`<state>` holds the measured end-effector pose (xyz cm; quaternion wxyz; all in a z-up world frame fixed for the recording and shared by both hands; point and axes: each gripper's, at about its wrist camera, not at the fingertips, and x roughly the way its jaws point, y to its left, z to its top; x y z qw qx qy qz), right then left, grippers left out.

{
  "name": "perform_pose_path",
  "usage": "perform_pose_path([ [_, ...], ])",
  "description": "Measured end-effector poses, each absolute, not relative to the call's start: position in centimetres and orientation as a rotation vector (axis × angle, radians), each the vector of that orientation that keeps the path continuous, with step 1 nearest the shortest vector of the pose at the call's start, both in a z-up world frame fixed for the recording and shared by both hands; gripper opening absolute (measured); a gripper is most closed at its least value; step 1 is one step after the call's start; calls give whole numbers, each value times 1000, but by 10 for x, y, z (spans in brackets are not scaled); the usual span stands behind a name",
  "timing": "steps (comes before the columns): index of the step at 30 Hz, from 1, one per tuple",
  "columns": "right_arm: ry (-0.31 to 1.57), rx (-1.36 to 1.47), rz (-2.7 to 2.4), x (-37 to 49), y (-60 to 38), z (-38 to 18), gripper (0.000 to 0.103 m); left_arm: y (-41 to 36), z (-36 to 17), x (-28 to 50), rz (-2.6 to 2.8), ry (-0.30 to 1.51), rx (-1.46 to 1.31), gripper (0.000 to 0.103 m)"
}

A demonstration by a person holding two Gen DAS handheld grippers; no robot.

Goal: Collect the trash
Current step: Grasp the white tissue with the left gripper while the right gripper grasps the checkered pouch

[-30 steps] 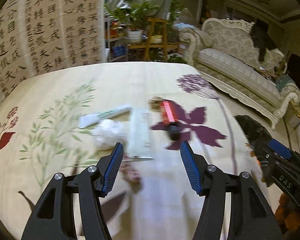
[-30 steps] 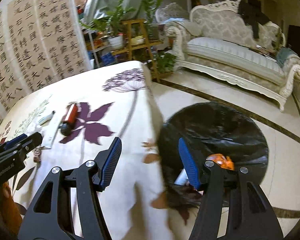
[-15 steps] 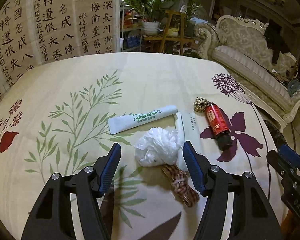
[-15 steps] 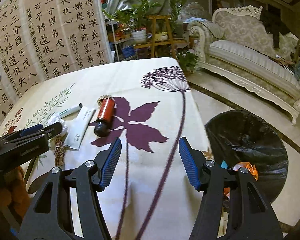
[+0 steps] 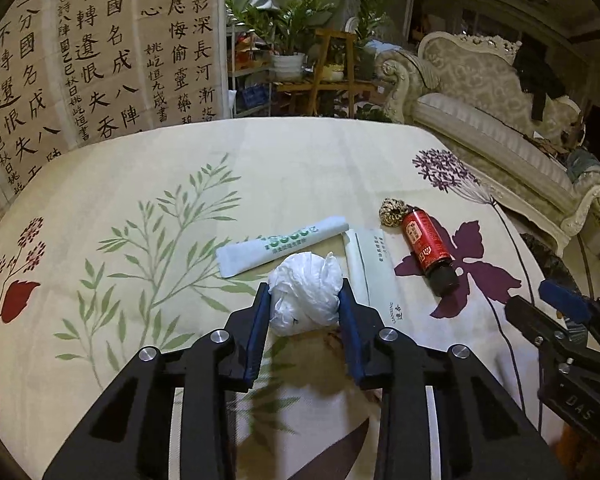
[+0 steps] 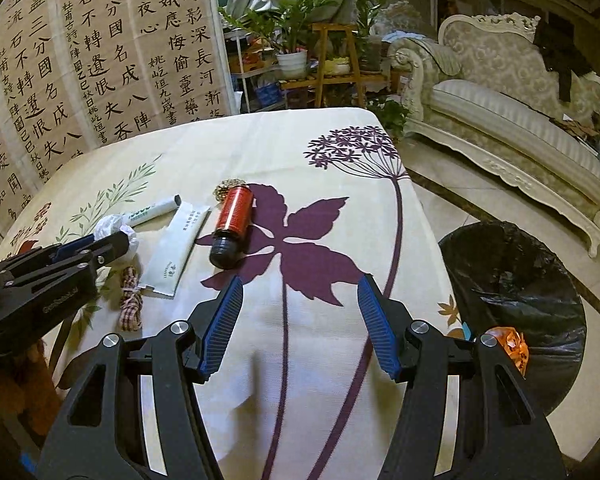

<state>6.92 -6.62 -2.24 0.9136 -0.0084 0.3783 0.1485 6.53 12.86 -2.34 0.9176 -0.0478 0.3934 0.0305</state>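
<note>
My left gripper (image 5: 304, 300) is shut on a crumpled white tissue ball (image 5: 305, 292) that rests on the floral tablecloth (image 5: 148, 216); it also shows in the right wrist view (image 6: 112, 226). Beside it lie a white tube (image 5: 282, 245), a flat white sachet (image 5: 374, 268), a red bottle with a black cap (image 5: 427, 250), a small golden ball (image 5: 393, 211) and a checked cloth strip (image 6: 130, 304). My right gripper (image 6: 300, 320) is open and empty above the purple leaf print, right of the bottle (image 6: 233, 226).
A black-lined trash bin (image 6: 516, 292) stands on the floor right of the table, with orange wrapping (image 6: 510, 344) inside. A cream sofa (image 6: 512, 116) stands behind it. A calligraphy screen (image 5: 80, 60) and potted plants (image 5: 288, 40) stand beyond the table's far edge.
My left gripper has moved forward over the tissue ball and closed on it. My right gripper has swung from the bin back over the table.
</note>
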Motion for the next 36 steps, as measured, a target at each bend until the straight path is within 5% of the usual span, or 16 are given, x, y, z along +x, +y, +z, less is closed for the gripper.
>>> perform_pose_path([
  [23,798,-128,496,48,27,-24,57,208,-23,13,235,813,-171,34],
  [31,857,-195,541,46,51,-38,19,219,-28,6,246,826,-197,34],
  [36,841,-203,534,40,49,-36,16,217,-29,3,235,827,-207,34],
])
